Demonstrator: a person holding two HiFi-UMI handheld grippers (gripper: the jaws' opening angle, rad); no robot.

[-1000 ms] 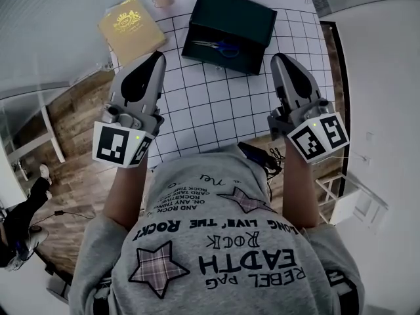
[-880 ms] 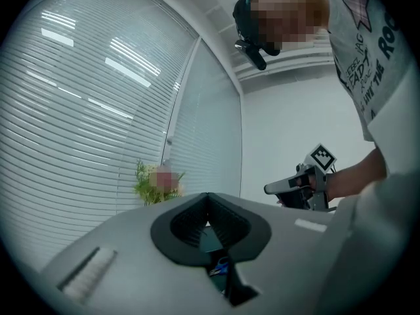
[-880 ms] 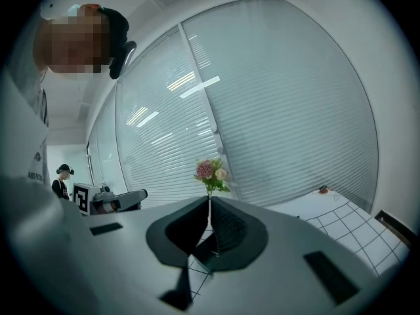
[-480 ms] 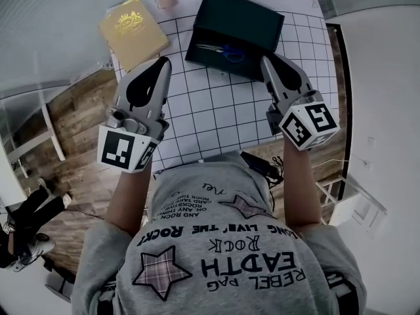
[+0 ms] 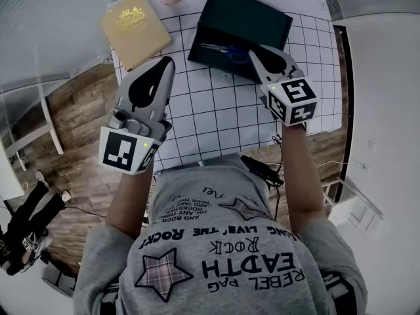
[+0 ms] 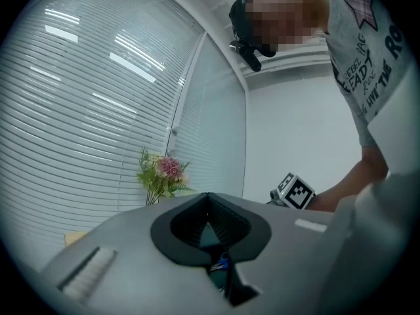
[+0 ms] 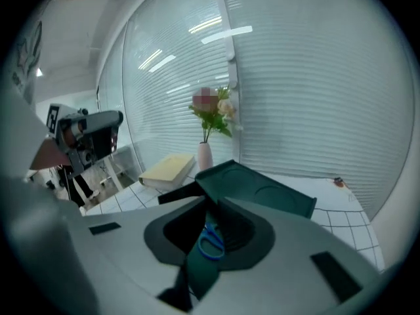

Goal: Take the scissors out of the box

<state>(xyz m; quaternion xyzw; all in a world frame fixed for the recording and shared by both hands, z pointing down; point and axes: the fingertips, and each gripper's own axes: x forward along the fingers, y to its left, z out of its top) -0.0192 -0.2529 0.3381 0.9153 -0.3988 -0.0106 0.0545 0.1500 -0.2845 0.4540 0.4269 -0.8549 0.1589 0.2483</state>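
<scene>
- I see the scissors [image 5: 226,50] lying inside the dark open box [image 5: 252,18].
- My right gripper [image 5: 258,52] hovers over the box's near side, jaws together and empty.
- My left gripper [image 5: 164,64] appears closed too, holding nothing.

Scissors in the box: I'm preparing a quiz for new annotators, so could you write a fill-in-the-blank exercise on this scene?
1. The scissors lying in the dark box have ___ handles.
2. In the head view, the yellow book lies to the ___ of the box.
3. The box stands on a white mat printed with a ___ pattern.
4. Of the left tool and the right tool, the one nearer the scissors is the ___.

Missing words: blue; left; grid; right
</scene>
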